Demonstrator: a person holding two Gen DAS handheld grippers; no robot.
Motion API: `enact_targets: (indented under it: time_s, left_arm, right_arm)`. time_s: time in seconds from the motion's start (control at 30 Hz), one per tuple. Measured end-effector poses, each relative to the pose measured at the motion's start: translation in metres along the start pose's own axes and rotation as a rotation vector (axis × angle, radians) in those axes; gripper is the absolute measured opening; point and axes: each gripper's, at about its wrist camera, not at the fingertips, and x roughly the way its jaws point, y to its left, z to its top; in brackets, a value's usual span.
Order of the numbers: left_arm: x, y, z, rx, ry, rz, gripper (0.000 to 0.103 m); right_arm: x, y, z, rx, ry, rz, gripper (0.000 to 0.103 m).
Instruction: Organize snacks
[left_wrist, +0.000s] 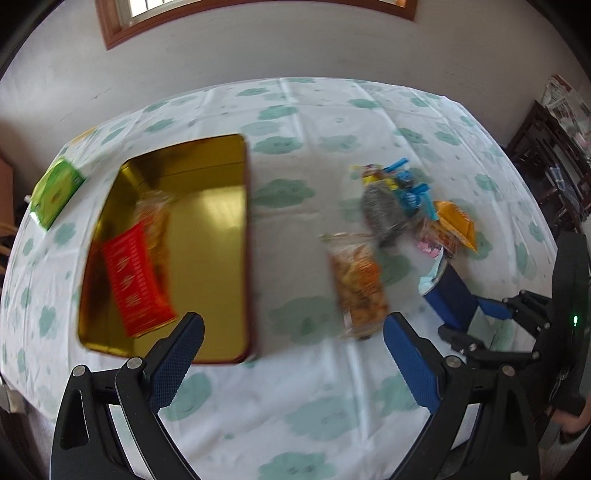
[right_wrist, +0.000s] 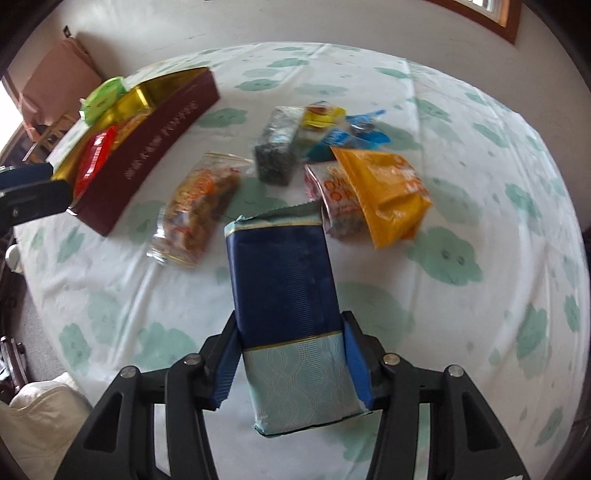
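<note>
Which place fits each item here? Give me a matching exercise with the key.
Items:
1. red packet
2. navy and teal packet
3. green box
4. orange pouch

Places:
A. on the tablecloth beyond the tin
B. in the loose snack pile
C. inside the gold tin
D. between the right gripper fingers

Pairs: 1-C, 2-D, 3-A, 4-B
</note>
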Motion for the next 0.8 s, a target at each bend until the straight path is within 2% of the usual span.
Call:
enact_targets:
  time_s: [0.13,0.27,0.67,0.73,0.8]
  left_arm:
    - [0.016,-0.021,0.007,0.002,0.035,-0.044,0.096]
    - [0.031,-0.027,0.010,-0.031,0.057,-0.052,0.096]
    - [0.064,-0.029,0.016,-0.095,0.122,-0.038,0.094]
    - [0.068,-0.030,0.016,-0.094,0.126,-0.029,0.093]
    - [0.070,-0.032,0.016,-0.096,0.131,-0.026,0.091]
  right_arm:
    - [-0.002,-0.015,-0.003,0.049,-0.009,-0.043,0.052]
    - [-0.002,-0.025,-0.003,0.082,-0.022,-0.066,0.052]
    - [0.002,-0.032,0.003,0.073,-0.074,-0.022,0.056]
    - [0.000,-0.034,0.002,0.088,-0.085,-0.021,0.050]
    - [-0.002,-0.038,-0.001,0.112,-0.086,-0.016,0.050]
